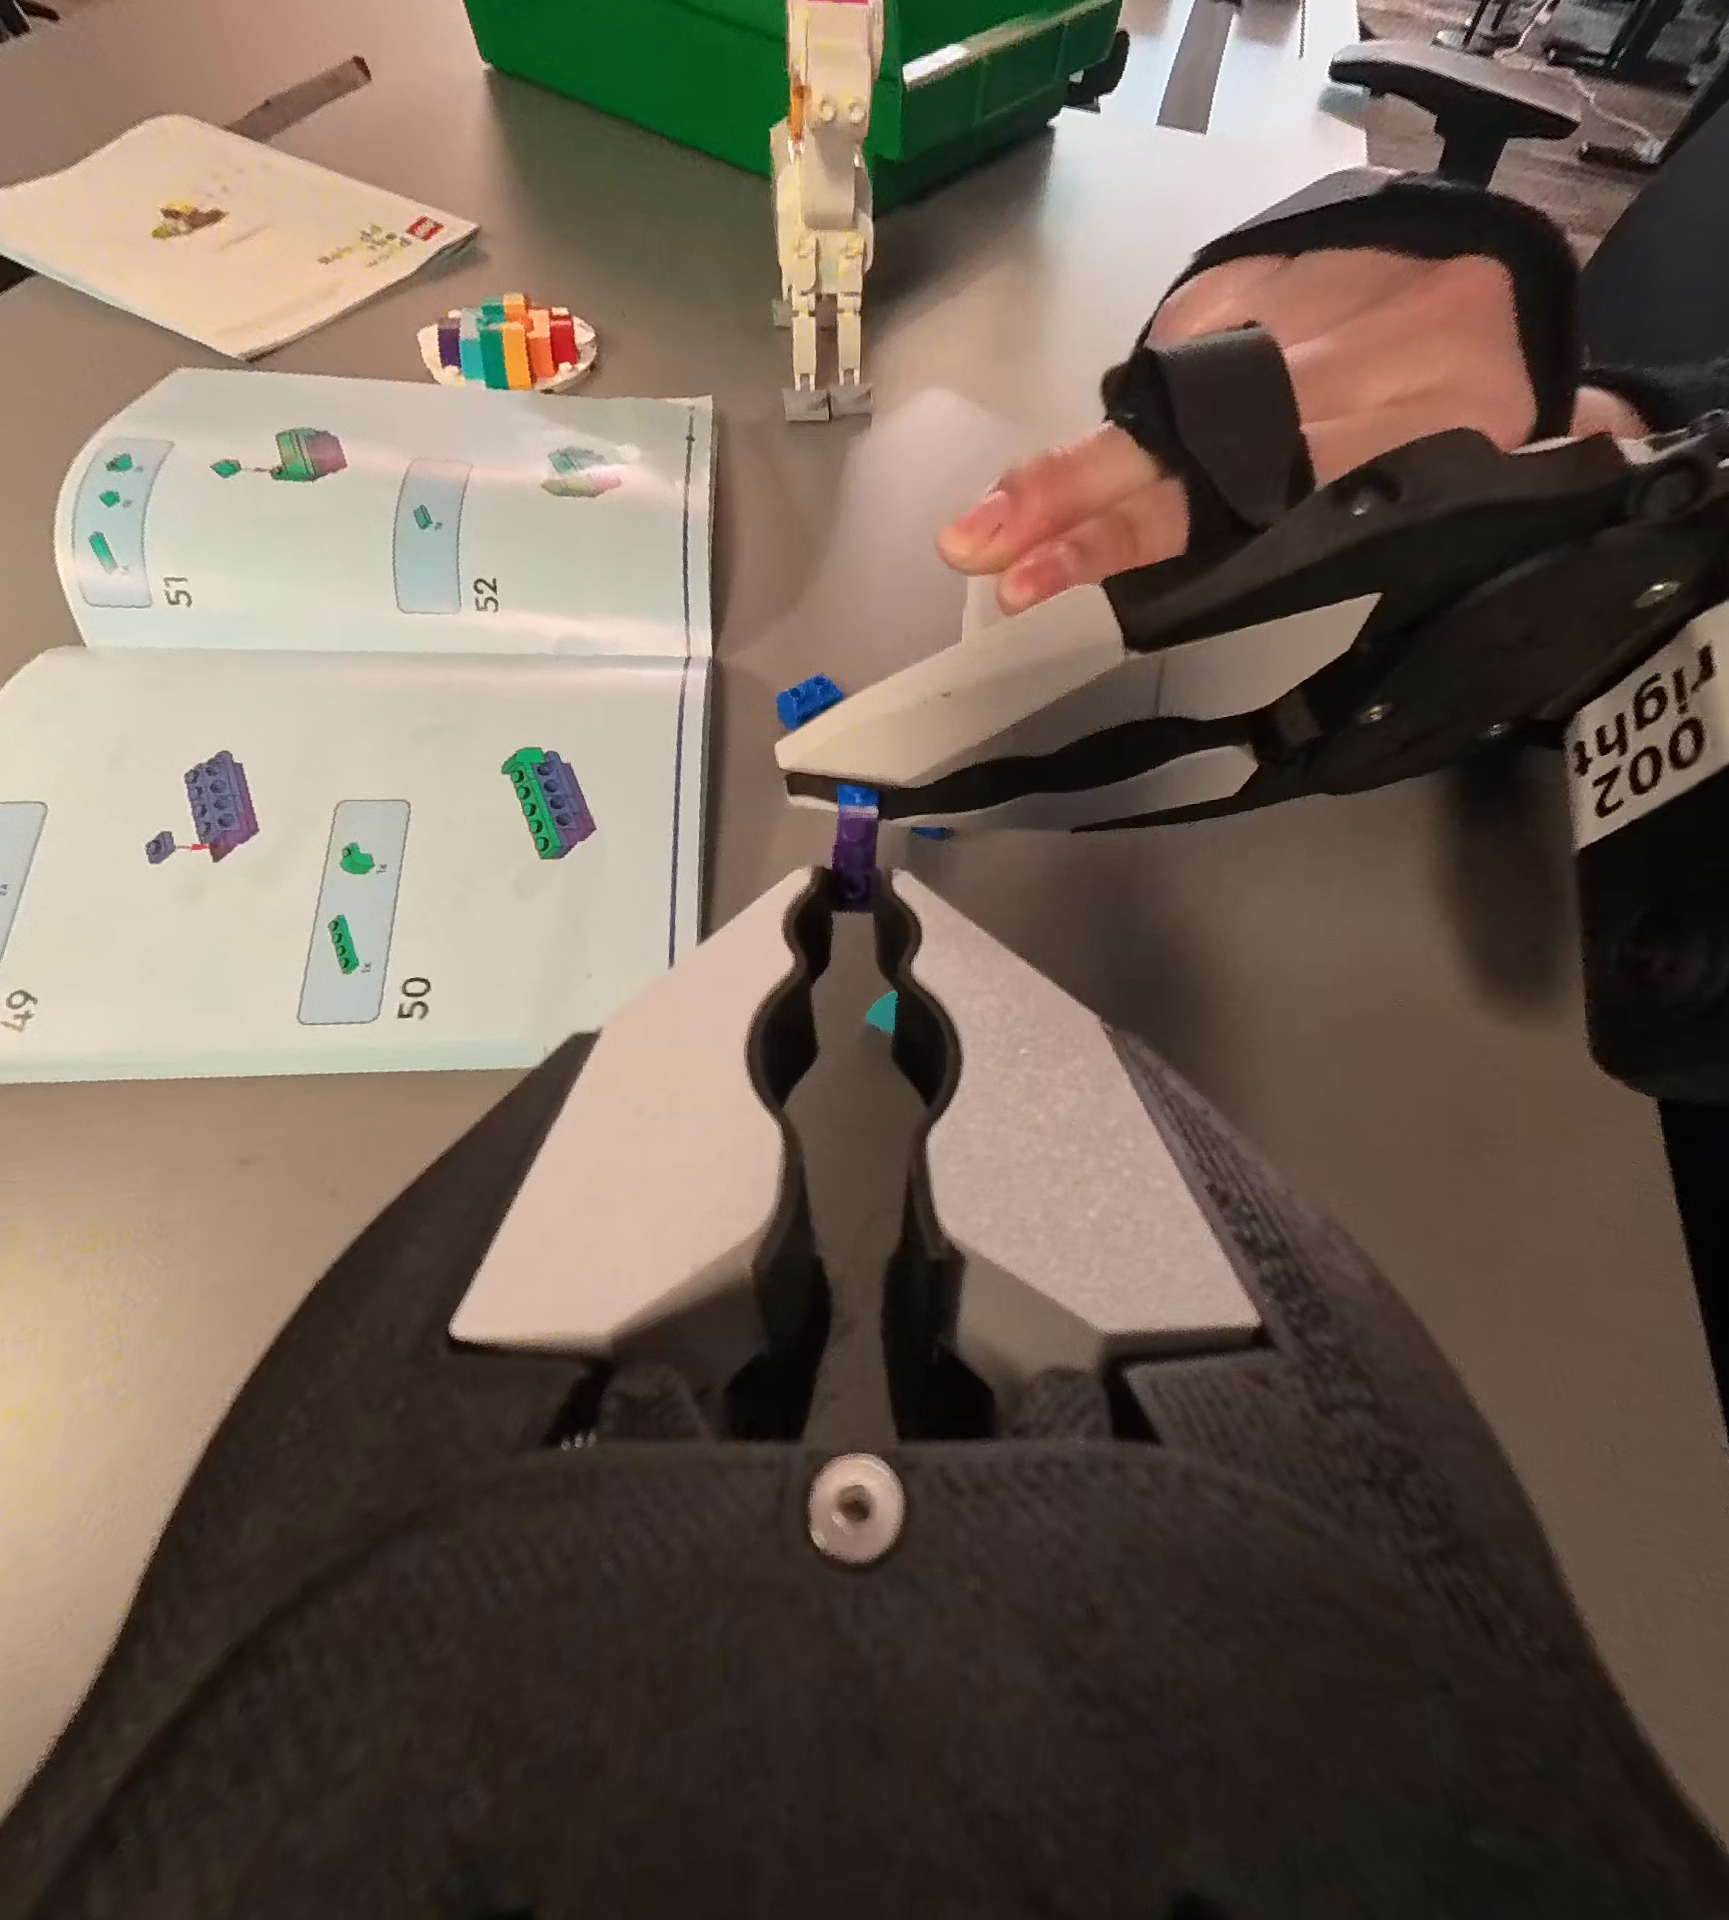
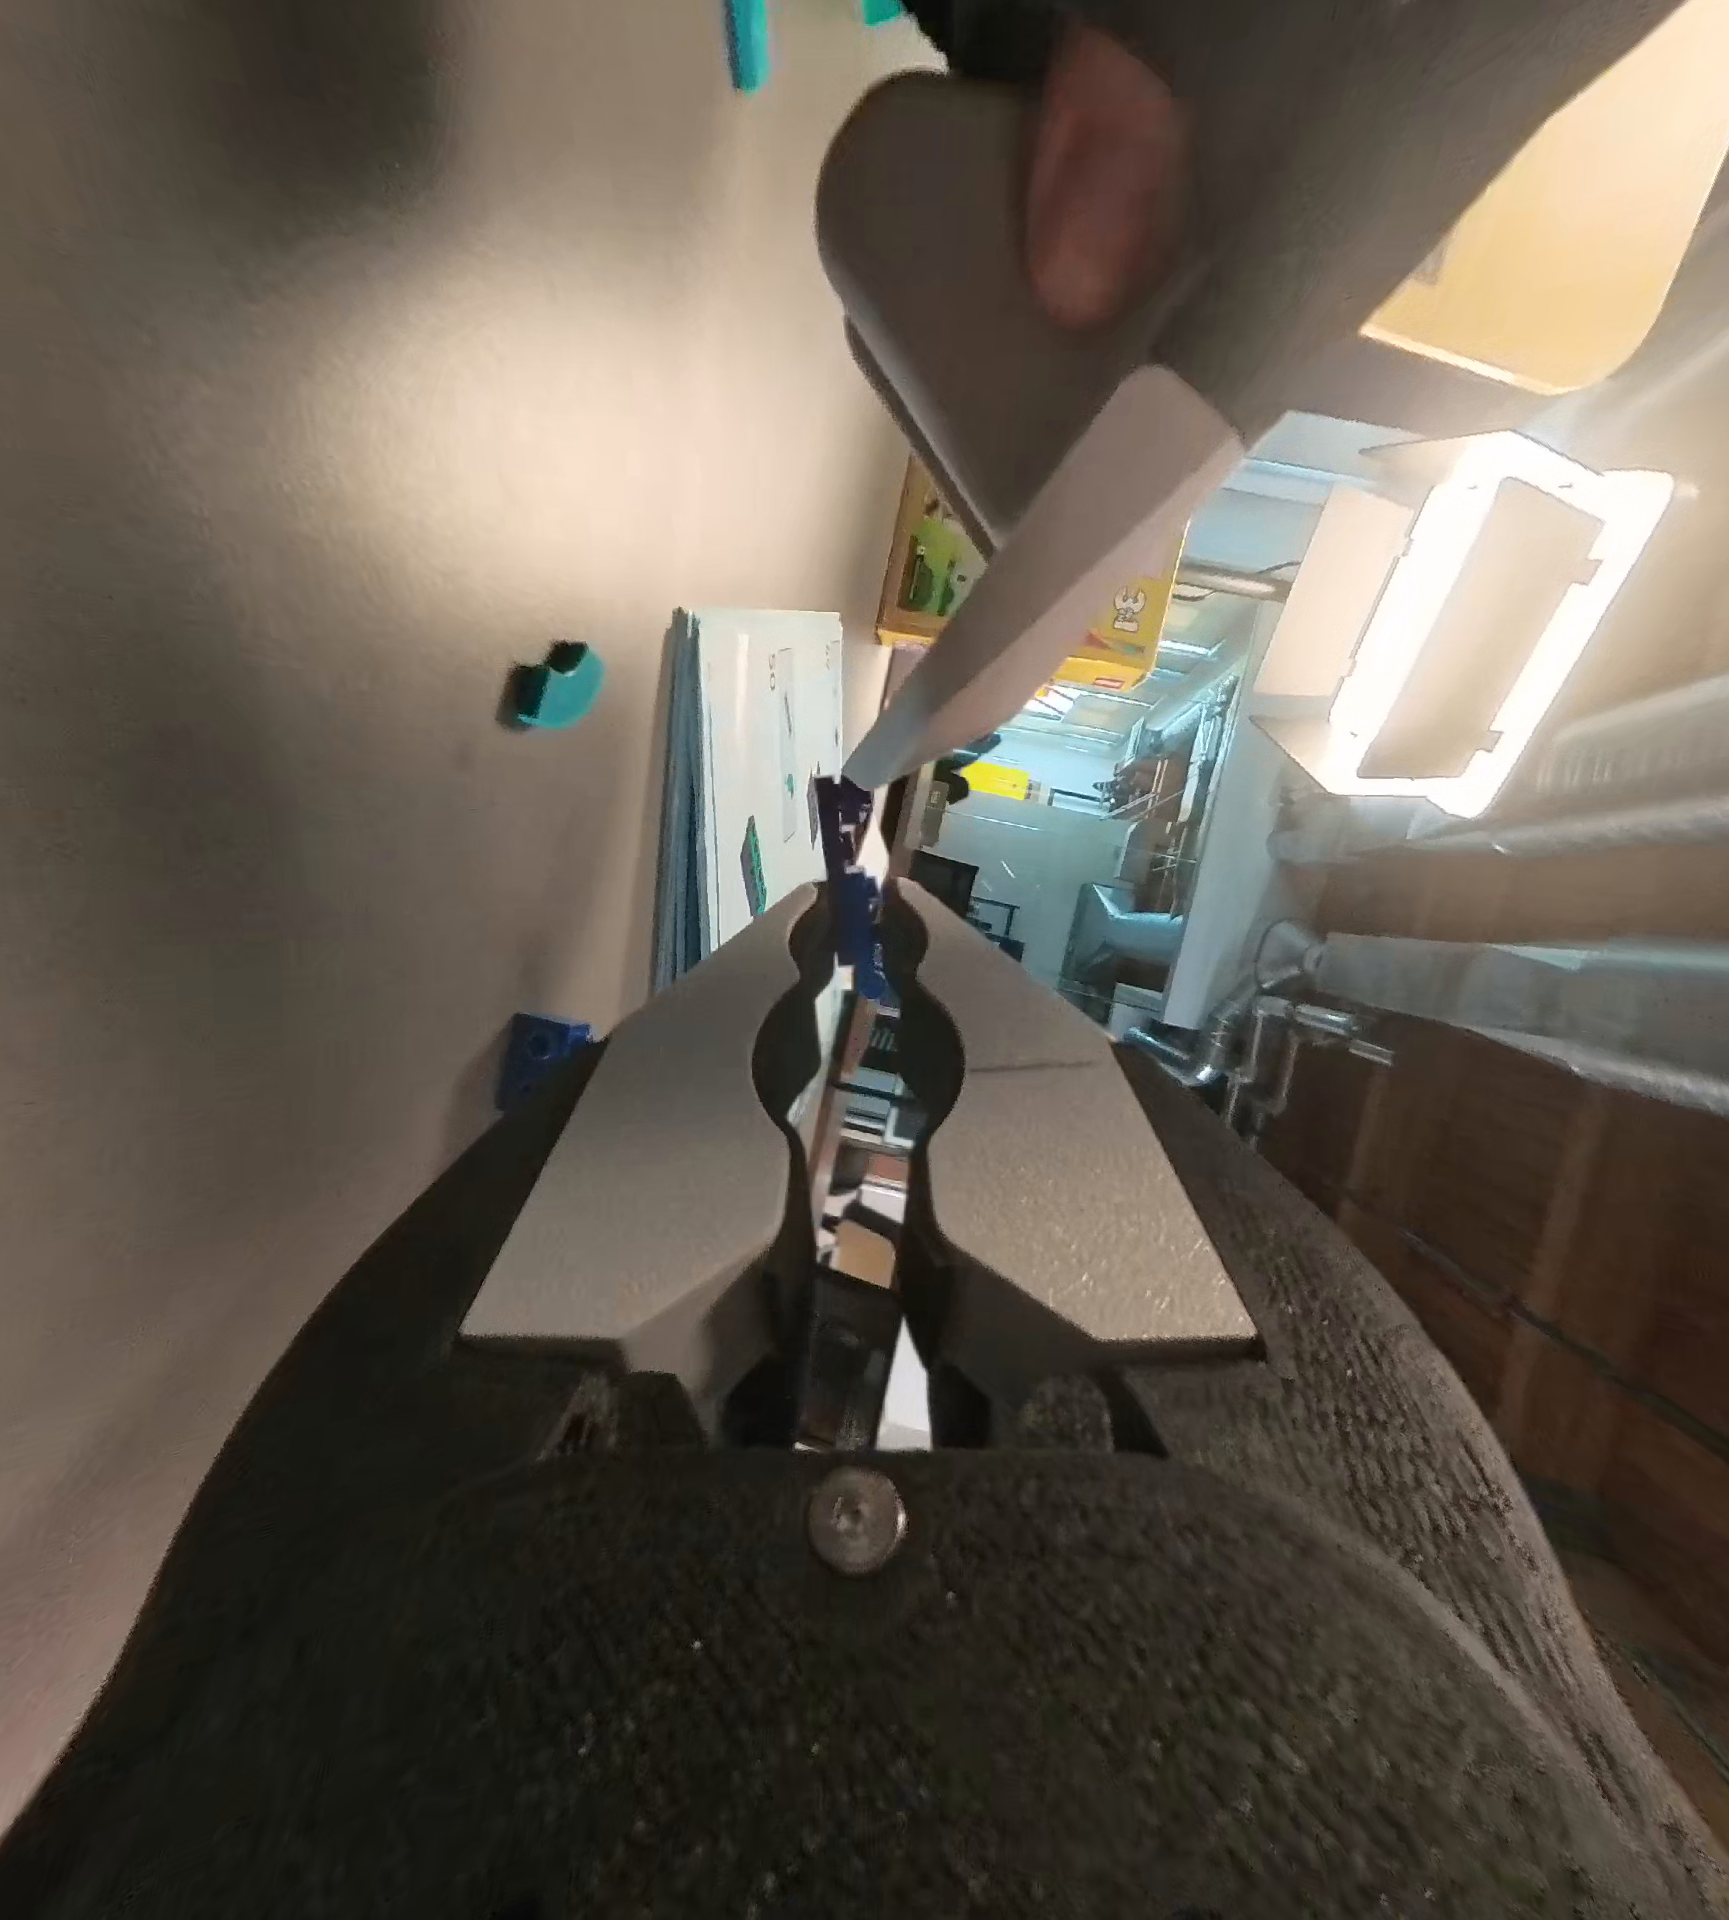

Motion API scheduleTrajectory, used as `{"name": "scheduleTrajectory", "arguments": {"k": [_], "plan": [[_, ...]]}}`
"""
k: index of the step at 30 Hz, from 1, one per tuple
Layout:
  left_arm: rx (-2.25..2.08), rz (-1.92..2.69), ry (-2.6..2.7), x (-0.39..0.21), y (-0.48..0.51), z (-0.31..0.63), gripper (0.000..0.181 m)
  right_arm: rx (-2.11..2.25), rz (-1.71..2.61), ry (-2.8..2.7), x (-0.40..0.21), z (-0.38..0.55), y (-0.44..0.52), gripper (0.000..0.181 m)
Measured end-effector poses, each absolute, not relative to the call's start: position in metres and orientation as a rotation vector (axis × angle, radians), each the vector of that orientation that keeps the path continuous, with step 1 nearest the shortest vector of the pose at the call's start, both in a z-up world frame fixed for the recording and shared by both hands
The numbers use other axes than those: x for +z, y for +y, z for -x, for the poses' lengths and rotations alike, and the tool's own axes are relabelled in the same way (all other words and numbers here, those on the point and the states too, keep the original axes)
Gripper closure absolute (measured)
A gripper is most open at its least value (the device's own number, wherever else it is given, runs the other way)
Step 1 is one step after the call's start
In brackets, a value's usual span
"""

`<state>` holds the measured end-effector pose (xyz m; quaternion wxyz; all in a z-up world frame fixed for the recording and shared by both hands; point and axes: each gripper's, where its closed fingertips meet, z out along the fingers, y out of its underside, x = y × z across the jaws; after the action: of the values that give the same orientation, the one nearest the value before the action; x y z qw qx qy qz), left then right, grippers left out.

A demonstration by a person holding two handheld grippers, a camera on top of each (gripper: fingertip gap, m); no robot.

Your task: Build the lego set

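Observation:
My left gripper is shut on a small purple piece and holds it above the table. My right gripper comes in from the right, shut on a small blue piece that meets the top of the purple piece. In the right wrist view, my right gripper pinches the blue piece. The purple piece sits at its far end, under the left gripper's tip. An open instruction booklet lies to the left.
Loose on the grey table are a blue brick, also in the right wrist view, and a teal piece. Farther back are a white brick animal, a rainbow build on a white disc, a closed booklet and a green box. Both grippers' tips are close together, under 4 cm apart.

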<state>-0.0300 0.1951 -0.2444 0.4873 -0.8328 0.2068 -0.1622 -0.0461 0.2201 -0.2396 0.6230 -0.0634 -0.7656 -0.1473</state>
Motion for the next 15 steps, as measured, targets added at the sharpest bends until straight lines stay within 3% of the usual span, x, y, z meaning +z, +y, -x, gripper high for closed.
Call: {"name": "scheduleTrajectory", "arguments": {"k": [15], "plan": [[-0.447, 2.084, 0.493, -0.253, 0.193, 0.031, 0.173, -0.282, 0.19, -1.808, -0.247, 0.047, 0.218, 0.174]]}}
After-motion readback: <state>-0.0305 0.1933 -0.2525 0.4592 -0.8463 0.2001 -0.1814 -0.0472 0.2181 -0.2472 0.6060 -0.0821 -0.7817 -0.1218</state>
